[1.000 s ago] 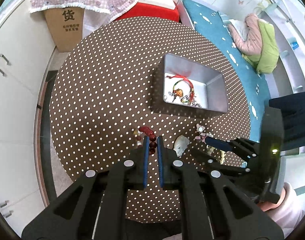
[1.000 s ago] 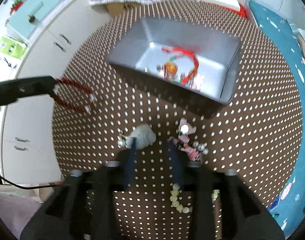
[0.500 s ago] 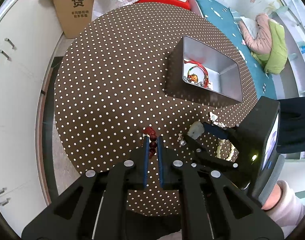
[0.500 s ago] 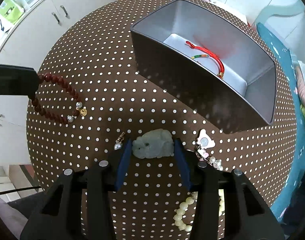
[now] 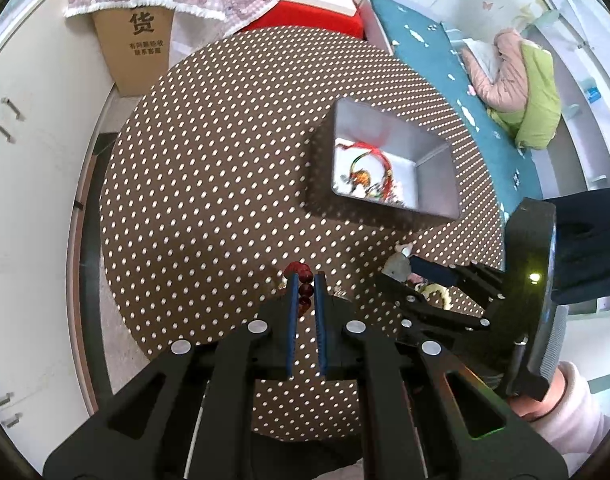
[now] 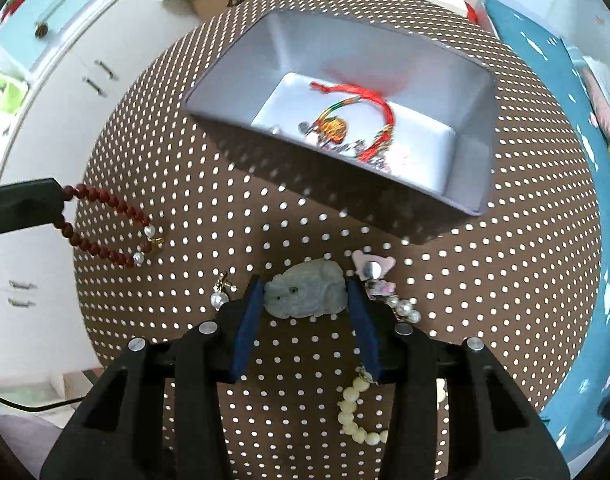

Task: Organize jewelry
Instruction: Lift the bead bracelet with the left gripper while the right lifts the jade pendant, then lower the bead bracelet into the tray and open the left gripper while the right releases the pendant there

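My left gripper (image 5: 305, 282) is shut on a dark red bead bracelet (image 5: 303, 280), which hangs from its tip above the table in the right wrist view (image 6: 105, 224). My right gripper (image 6: 305, 294) is closed on a pale green jade pendant (image 6: 305, 294); the pendant also shows in the left wrist view (image 5: 397, 268). A grey metal box (image 6: 471, 92) stands beyond, holding a red cord bracelet (image 6: 357, 96) and other jewelry. In the left wrist view the box (image 5: 321, 160) is up and to the right.
On the brown polka-dot round table (image 6: 185, 120) lie a pearl earring (image 6: 221, 294), a pink charm with pearls (image 6: 379, 280) and a cream bead bracelet (image 6: 357, 412). White cabinets (image 5: 25, 160) stand left, a cardboard box (image 5: 141, 44) behind, a teal bed (image 5: 445, 60) right.
My right gripper has closed in around the jade pendant and now holds it. My left gripper still holds the red bead bracelet, and its view has shifted over the table.
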`<state>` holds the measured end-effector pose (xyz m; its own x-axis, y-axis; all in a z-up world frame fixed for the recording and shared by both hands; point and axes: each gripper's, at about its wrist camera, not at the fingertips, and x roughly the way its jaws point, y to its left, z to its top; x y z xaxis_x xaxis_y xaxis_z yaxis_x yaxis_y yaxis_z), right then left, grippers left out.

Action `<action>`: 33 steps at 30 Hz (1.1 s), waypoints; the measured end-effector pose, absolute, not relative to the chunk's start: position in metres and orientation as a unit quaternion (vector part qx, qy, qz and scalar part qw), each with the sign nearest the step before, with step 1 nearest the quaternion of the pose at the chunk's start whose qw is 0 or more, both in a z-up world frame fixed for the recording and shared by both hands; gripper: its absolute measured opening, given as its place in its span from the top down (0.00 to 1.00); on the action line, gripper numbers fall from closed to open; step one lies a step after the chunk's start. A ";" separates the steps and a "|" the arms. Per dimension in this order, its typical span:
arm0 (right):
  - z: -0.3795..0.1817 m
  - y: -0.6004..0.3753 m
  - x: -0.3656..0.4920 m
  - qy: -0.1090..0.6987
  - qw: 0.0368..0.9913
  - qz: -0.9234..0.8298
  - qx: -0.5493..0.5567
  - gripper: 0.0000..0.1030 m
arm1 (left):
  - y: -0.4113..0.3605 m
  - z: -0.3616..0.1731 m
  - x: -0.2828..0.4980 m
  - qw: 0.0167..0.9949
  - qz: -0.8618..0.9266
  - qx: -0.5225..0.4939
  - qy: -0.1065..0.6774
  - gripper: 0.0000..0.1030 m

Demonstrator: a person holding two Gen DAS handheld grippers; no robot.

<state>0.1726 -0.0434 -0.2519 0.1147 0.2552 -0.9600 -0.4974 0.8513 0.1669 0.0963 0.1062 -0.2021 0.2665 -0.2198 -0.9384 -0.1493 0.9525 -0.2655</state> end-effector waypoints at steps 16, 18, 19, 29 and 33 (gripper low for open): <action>-0.188 -0.072 0.202 0.560 0.792 0.237 -0.060 0.60 | 0.067 -0.144 0.149 0.819 -0.111 -0.147 0.543 0.92; -0.195 -0.069 0.206 0.562 0.791 0.235 -0.056 0.60 | 0.063 -0.147 0.160 0.819 -0.115 -0.146 0.543 0.92; -0.198 -0.069 0.210 0.565 0.790 0.233 -0.053 0.60 | 0.061 -0.149 0.165 0.819 -0.116 -0.144 0.544 0.92; -0.216 -0.058 0.228 0.589 0.771 0.237 -0.055 0.60 | 0.059 -0.201 0.207 0.780 -0.107 -0.147 0.599 0.92; -0.227 -0.053 0.236 0.601 0.760 0.241 -0.054 0.60 | 0.060 -0.213 0.212 0.771 -0.097 -0.138 0.614 0.91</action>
